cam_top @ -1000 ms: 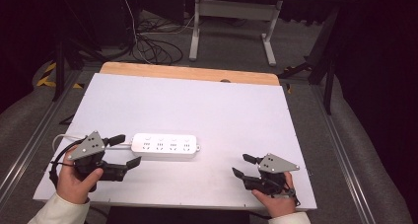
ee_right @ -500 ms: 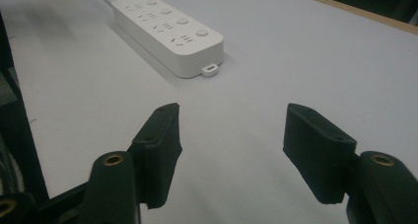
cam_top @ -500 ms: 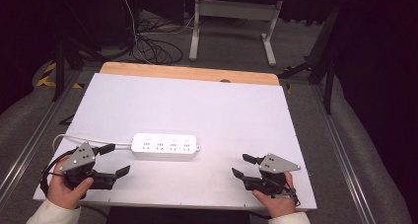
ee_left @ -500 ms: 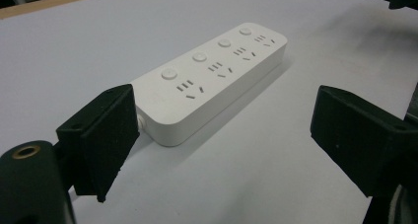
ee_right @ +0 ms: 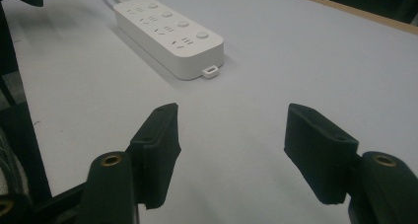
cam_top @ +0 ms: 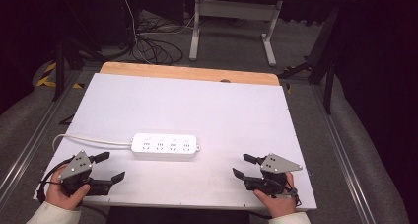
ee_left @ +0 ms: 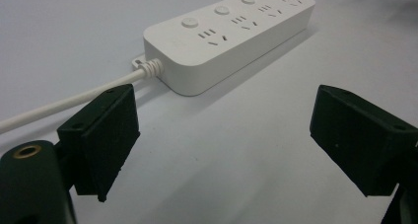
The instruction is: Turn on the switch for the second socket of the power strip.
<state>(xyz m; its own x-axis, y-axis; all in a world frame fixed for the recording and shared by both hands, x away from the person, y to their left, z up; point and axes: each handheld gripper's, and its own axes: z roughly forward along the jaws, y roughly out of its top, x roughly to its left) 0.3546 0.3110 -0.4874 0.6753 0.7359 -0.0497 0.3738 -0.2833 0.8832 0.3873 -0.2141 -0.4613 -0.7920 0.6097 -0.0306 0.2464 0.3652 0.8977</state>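
Change since earlier: left tongs (cam_top: 112, 167) have drawn back from the power strip's cord end toward the near left corner of the worktop; right tongs have held their place.
Left tongs: spread wide, nothing between the jaws, held low over the worktop (cam_top: 207, 105) just short of the strip's cord end.
Right tongs (cam_top: 241, 166): spread as well, empty, near the front right edge, well apart from the strip.
Power strip (cam_top: 165, 146): lies flat across the middle front of the worktop, sockets and buttons up, between the two tongs but touching neither.
Cord (cam_top: 84, 140): leaves the strip's left end and curves off toward the left edge.
Step in hand: likely an approach to grip the strip.
Doing it well: come in low and level, straddle the strip's narrow body rather than the cord, keep the jaws clear of the buttons, and close squarely so it does not skid on the smooth surface.
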